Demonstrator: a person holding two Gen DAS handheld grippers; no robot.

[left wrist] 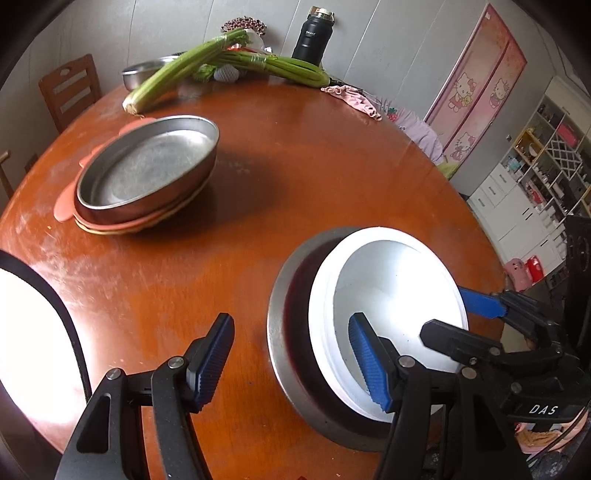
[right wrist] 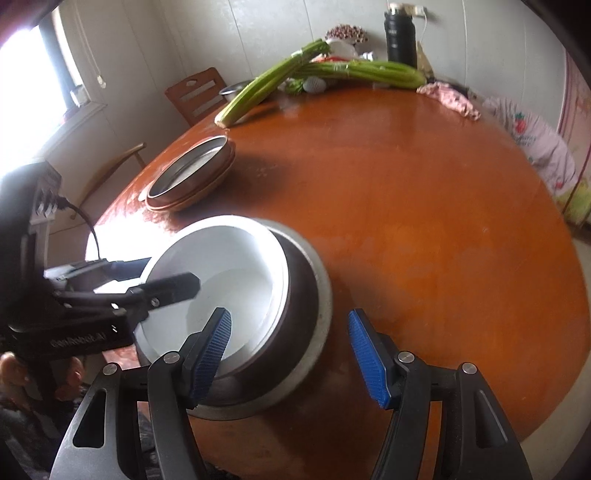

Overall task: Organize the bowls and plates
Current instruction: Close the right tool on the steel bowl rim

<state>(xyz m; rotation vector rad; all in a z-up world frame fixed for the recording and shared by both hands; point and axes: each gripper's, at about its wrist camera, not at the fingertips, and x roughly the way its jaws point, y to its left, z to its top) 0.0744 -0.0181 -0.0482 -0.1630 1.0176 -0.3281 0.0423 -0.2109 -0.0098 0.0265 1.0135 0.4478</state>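
Note:
A white bowl point(left wrist: 391, 291) sits nested in a dark bowl point(left wrist: 299, 317) on a steel plate point(left wrist: 277, 325) near the table's front edge; the stack also shows in the right wrist view point(right wrist: 229, 266). My left gripper point(left wrist: 291, 362) is open, its right finger inside the white bowl. My right gripper point(right wrist: 291, 354) is open and straddles the stack's near rim, left finger inside the white bowl. Each gripper shows in the other's view, the right one point(left wrist: 458, 317) and the left one point(right wrist: 147, 277). A steel pan point(left wrist: 147, 166) rests on stacked orange plates point(left wrist: 122, 225), also in the right wrist view point(right wrist: 192, 173).
The round wooden table point(left wrist: 295, 155) carries celery bunches point(left wrist: 221, 62), a steel bowl point(left wrist: 144, 74), a black flask point(left wrist: 312, 35) and a pink cloth point(left wrist: 351, 98) at the back. A wooden chair point(left wrist: 70, 88) stands behind. Shelves stand at the right.

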